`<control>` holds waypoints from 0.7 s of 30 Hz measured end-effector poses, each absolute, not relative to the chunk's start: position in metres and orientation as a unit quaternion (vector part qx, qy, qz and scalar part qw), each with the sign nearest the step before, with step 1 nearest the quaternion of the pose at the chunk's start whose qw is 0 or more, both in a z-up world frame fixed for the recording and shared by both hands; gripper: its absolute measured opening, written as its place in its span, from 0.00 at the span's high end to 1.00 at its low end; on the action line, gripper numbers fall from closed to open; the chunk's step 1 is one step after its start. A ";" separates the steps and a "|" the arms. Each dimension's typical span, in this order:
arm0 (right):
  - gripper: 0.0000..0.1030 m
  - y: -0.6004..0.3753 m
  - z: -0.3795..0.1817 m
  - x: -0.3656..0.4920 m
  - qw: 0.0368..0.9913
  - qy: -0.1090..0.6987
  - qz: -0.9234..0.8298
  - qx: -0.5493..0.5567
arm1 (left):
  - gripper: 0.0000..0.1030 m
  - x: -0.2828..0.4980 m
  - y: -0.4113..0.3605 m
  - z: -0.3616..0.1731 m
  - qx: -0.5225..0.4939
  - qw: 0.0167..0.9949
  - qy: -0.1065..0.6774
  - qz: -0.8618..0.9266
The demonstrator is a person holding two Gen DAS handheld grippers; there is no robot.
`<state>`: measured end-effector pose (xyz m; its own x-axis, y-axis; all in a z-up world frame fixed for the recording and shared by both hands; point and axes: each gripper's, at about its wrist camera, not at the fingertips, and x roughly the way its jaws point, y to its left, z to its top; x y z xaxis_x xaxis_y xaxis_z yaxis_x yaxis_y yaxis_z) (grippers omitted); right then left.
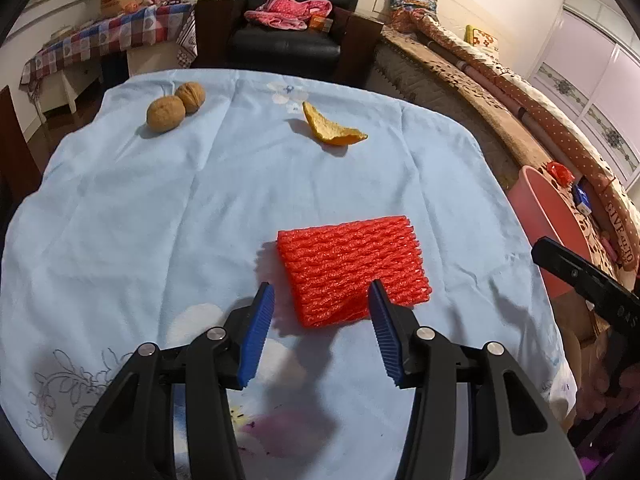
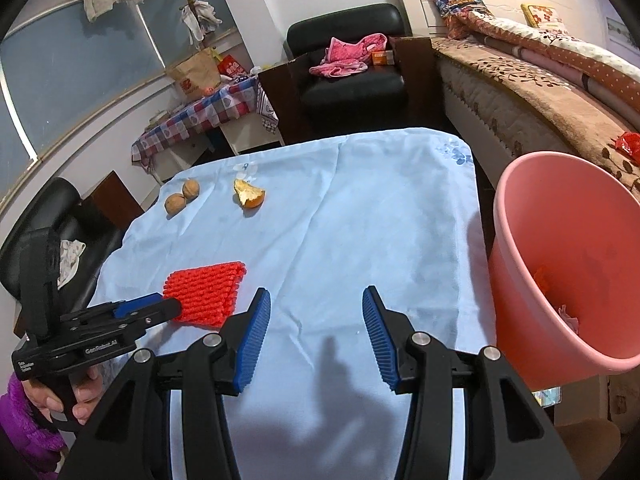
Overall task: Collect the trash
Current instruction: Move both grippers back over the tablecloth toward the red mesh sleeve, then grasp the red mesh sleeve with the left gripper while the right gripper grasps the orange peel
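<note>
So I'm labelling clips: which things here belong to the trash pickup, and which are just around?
Job: red foam net, orange peel, two walnuts, pink bin, left gripper.
Around: black armchair, pink cloth, checked table, bed.

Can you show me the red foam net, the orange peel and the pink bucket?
Red foam fruit net point(image 1: 352, 268): left wrist view, its middle.
Curled orange peel point(image 1: 334, 130): left wrist view, its middle.
Pink plastic bucket point(image 2: 516, 216): right wrist view, its near rim.
</note>
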<state>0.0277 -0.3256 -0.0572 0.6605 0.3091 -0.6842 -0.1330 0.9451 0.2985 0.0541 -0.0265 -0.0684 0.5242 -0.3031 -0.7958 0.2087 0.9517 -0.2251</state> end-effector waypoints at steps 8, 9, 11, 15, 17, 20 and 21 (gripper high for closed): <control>0.54 -0.318 -0.061 0.035 0.901 0.401 0.130 0.106 | 0.52 0.060 -0.037 -0.070 -0.045 0.878 0.459 -0.129; 0.54 -0.316 -0.062 0.036 0.900 0.401 0.132 0.105 | 0.52 0.060 -0.038 -0.070 -0.043 0.878 0.459 -0.127; 0.54 -0.312 -0.062 0.039 0.899 0.403 0.135 0.102 | 0.54 0.061 -0.039 -0.070 -0.043 0.879 0.458 -0.123; 0.54 -0.304 -0.063 0.044 0.898 0.405 0.142 0.095 | 0.75 0.064 -0.040 -0.072 -0.045 0.880 0.460 -0.114; 0.54 -0.300 -0.063 0.049 0.897 0.407 0.145 0.092 | 0.83 0.065 -0.038 -0.071 -0.049 0.881 0.458 -0.111; 0.54 -0.294 -0.063 0.054 0.896 0.408 0.151 0.088 | 0.89 0.066 -0.035 -0.069 -0.055 0.882 0.454 -0.112; 0.54 -0.292 -0.063 0.057 0.896 0.408 0.152 0.086 | 0.90 0.066 -0.034 -0.069 -0.057 0.882 0.453 -0.113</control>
